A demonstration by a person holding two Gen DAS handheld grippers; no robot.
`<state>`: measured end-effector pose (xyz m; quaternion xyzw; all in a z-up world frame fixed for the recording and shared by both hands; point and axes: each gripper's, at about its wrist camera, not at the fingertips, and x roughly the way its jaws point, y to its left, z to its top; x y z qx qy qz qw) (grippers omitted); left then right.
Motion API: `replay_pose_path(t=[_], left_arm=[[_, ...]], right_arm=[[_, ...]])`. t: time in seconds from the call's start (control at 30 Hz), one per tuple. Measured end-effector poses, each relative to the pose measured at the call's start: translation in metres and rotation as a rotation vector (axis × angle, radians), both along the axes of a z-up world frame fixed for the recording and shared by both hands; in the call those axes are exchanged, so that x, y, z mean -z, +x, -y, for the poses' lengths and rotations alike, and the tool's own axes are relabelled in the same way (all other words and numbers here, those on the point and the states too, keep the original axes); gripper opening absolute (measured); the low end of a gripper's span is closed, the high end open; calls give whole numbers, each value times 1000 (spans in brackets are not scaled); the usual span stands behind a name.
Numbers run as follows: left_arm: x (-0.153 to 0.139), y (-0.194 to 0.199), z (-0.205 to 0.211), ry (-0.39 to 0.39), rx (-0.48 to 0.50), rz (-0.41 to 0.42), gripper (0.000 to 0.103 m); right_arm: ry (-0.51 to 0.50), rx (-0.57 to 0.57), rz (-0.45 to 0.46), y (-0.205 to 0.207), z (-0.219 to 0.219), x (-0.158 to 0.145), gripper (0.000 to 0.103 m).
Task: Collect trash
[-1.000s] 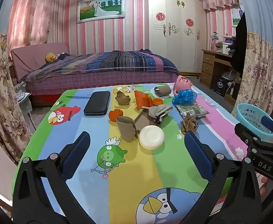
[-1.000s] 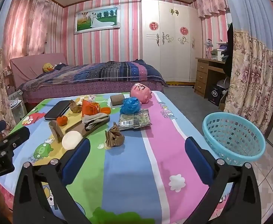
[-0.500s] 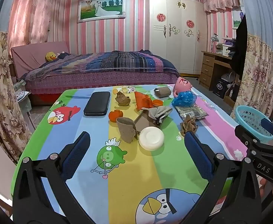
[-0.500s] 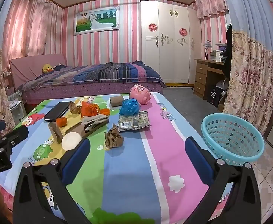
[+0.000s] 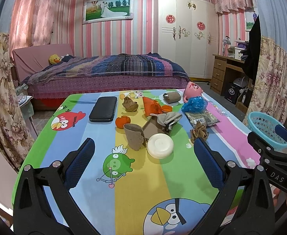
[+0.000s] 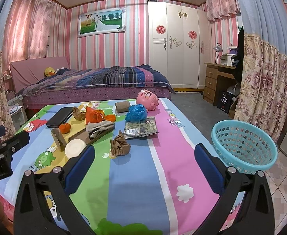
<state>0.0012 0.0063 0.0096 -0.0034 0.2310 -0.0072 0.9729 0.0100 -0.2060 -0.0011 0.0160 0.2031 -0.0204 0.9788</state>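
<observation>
bedroom table (image 6: 163,168) cluttered; both grippers, left (image 5: 143,162) and right (image 6: 143,162), gaped empty; best grab crumpled brown paper (image 6: 120,144) first, basket (image 6: 243,146) off right edge.

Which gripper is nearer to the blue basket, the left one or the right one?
Right. The right gripper has the basket just beside its right finger. The left gripper is farther, over the table's middle.

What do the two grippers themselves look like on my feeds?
Both match: the left gripper and right gripper have black angular frames with silver screws and two blue textured pads. The right one's body shows white "DAS" lettering. No cables or sleeves visible.
</observation>
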Motion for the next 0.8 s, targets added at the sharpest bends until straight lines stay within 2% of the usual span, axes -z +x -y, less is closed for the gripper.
replay_pose_path(t=[0.8], left_arm=[[1, -1, 0, 4, -2, 2, 98]], right_arm=[[-6, 1, 6, -2, -1, -2, 99]])
